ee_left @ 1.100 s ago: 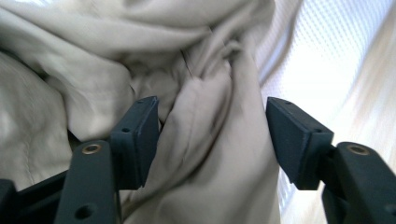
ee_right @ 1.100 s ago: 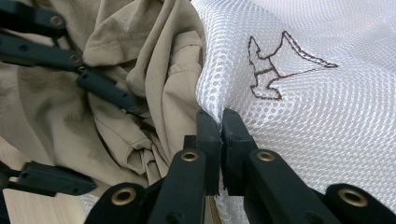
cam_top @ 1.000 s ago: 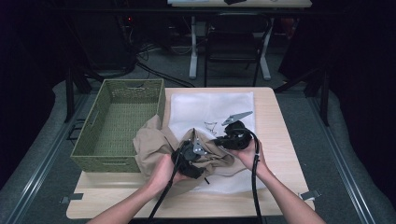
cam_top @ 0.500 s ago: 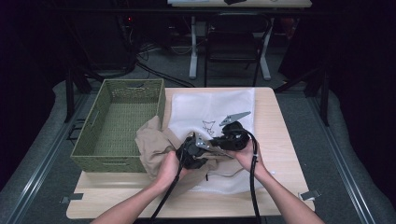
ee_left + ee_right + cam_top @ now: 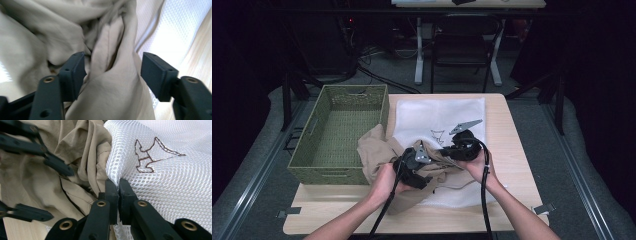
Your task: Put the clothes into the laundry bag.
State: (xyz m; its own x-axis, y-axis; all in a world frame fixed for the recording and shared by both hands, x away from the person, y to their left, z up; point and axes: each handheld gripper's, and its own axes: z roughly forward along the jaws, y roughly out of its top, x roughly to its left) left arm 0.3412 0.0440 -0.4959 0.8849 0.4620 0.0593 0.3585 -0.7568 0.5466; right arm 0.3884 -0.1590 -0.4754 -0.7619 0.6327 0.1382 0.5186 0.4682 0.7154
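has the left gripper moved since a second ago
Yes. In the high view the left gripper has shifted slightly away from the person, toward the green basket and the far edge, while staying on the tan garment.

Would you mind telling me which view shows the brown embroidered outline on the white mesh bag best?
The right gripper view: the embroidered outline is large and sharp on the white mesh bag. The high view shows it tiny.

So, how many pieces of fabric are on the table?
2. A white mesh bag lies flat in the middle of the table. A crumpled beige garment sits at its left edge, beside the green basket. More could be hidden underneath.
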